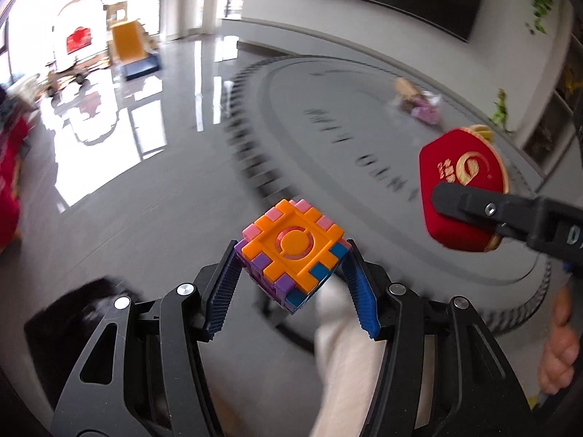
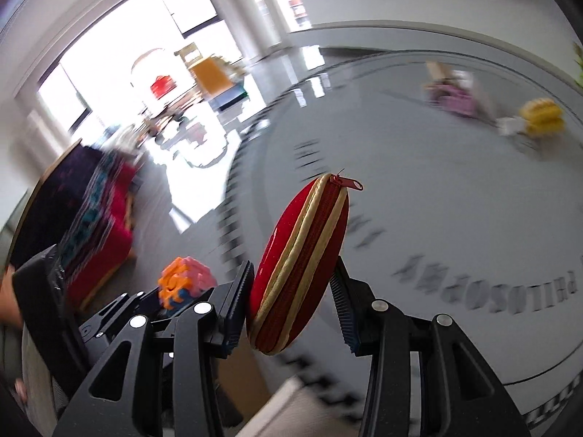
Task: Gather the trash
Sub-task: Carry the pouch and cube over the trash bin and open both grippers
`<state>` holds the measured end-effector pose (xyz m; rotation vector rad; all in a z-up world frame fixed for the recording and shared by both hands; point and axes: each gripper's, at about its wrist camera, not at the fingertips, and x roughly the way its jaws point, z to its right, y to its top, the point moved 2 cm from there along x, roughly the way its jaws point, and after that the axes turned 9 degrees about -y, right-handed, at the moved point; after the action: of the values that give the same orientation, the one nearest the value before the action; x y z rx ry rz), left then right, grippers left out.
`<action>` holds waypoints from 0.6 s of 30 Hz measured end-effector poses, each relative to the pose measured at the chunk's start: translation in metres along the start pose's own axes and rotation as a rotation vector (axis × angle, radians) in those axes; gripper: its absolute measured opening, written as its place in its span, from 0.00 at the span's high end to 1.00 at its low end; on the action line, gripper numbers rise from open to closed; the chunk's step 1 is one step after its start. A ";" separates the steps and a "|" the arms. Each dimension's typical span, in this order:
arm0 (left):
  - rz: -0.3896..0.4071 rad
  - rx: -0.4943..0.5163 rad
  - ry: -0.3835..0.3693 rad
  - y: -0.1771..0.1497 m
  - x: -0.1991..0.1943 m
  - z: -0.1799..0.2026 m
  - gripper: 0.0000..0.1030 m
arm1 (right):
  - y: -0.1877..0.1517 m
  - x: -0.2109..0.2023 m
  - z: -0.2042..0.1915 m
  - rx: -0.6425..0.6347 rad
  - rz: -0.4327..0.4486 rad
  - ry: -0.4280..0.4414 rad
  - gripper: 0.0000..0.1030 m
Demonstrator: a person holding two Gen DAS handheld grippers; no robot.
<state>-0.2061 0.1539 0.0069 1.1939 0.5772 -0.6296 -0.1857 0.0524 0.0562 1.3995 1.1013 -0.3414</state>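
Observation:
My left gripper [image 1: 291, 273] is shut on a colourful plastic block cube [image 1: 291, 251], orange on top with pink, purple and blue sides, held in the air above the grey floor. The cube also shows in the right wrist view [image 2: 184, 284] at lower left. My right gripper [image 2: 291, 284] is shut on a red zip pouch [image 2: 298, 266] with cream piping, held edge-on. In the left wrist view the red pouch [image 1: 459, 185] with a gold logo sits at the right, in the right gripper's black finger [image 1: 473, 209].
A round grey rug with lettering [image 2: 437, 189] lies ahead. On it lie a pink and tan toy [image 2: 452, 91] and a yellow toy [image 2: 541, 114]. A red and dark sofa [image 2: 87, 218] stands left. Toy furniture [image 1: 127, 47] stands by the bright windows.

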 end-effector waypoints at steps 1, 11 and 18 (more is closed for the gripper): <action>0.001 -0.014 0.013 -0.006 -0.005 -0.008 0.46 | -0.004 0.002 -0.014 -0.028 -0.012 0.015 0.57; 0.001 -0.278 0.216 -0.100 -0.070 -0.121 0.46 | -0.061 0.031 -0.158 -0.344 -0.147 0.163 0.57; -0.014 -0.430 0.314 -0.155 -0.098 -0.173 0.43 | -0.093 0.040 -0.233 -0.509 -0.206 0.235 0.56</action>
<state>-0.3981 0.2962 -0.0720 0.8845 0.9350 -0.3055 -0.3318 0.2558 0.0146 0.8895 1.4128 -0.0318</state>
